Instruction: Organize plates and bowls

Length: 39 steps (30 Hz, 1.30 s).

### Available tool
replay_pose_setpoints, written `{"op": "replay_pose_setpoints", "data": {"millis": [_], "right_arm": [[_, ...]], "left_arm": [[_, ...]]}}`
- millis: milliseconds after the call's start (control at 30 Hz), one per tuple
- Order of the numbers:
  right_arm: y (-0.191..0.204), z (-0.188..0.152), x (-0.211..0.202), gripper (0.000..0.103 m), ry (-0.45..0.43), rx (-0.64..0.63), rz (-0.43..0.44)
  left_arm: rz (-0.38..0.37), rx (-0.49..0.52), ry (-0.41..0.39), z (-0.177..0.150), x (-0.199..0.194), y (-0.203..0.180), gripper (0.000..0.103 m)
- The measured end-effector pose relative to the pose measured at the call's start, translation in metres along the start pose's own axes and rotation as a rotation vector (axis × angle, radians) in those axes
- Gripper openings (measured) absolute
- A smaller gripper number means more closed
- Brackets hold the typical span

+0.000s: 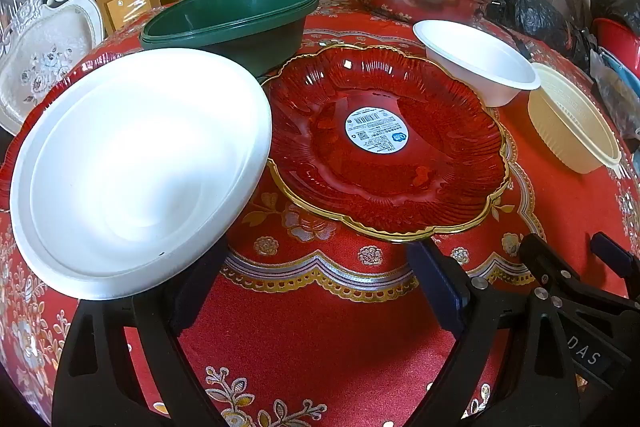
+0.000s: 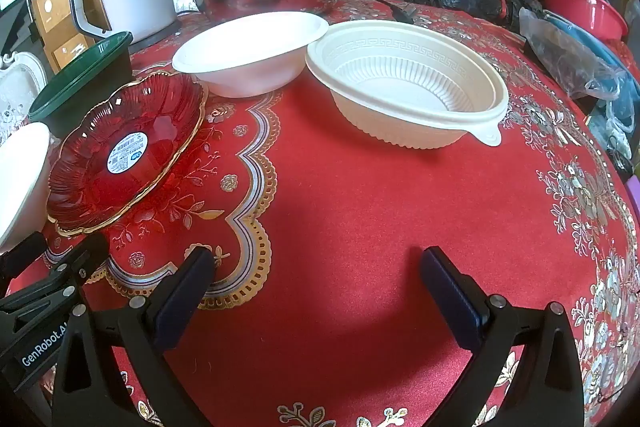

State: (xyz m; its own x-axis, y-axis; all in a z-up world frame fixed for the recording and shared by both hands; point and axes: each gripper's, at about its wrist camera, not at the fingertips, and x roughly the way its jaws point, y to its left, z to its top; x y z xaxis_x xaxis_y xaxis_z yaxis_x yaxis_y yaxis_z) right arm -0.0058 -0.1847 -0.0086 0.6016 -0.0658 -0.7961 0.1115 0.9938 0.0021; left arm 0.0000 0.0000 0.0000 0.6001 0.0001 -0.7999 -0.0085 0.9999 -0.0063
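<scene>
- Red embroidered tablecloth (image 1: 320, 327) covered the round table. In the left wrist view, the left gripper (image 1: 316, 275) stood wide open; a white plate (image 1: 136, 163) lay over its left finger, but I could not tell if it was gripped. The red glass plate (image 1: 384, 143) lay straight ahead, very near.
- In the right wrist view, the right gripper (image 2: 316, 291) was open and empty. The cream ribbed bowl (image 2: 408, 87) lay ahead, slightly right, the white bowl (image 2: 252, 51) beside it.
</scene>
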Motion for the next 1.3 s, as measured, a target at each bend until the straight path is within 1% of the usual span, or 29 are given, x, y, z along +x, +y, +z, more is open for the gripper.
{"op": "replay_pose_setpoints", "data": {"millis": [267,533,767,933,1000,1100,1200,1300], "right_arm": [[0.0,0.0,0.0,0.103,0.0,0.0,0.0],[0.001,0.001,0.0,0.103,0.0,0.0,0.0],[0.0,0.0,-0.002,0.103,0.017,-0.021,0.011],[0.0,-0.008,-0.015,0.103,0.038,-0.001,0.005],[-0.002,-0.01,-0.027,0.103,0.01,0.007,0.019],[0.002,-0.009,-0.048,0.103,-0.045,-0.008,0.013],[0.011,-0.007,-0.069,0.103,-0.105,-0.029,0.017],[0.022,-0.004,-0.088,0.103,-0.141,-0.048,0.067]], "left_arm": [[0.014,-0.016,0.001,-0.004,-0.004,0.001,0.091],[0.0,0.004,0.002,-0.018,-0.014,0.0,0.091],[-0.034,0.048,0.01,-0.03,-0.024,-0.007,0.091],[-0.062,0.073,0.002,-0.038,-0.037,-0.01,0.091],[-0.071,0.083,-0.016,-0.041,-0.046,-0.009,0.091],[-0.078,0.079,-0.044,-0.044,-0.059,-0.004,0.091],[-0.068,0.064,-0.087,-0.042,-0.074,0.005,0.091],[-0.044,0.05,-0.137,-0.038,-0.088,0.019,0.091]]}}
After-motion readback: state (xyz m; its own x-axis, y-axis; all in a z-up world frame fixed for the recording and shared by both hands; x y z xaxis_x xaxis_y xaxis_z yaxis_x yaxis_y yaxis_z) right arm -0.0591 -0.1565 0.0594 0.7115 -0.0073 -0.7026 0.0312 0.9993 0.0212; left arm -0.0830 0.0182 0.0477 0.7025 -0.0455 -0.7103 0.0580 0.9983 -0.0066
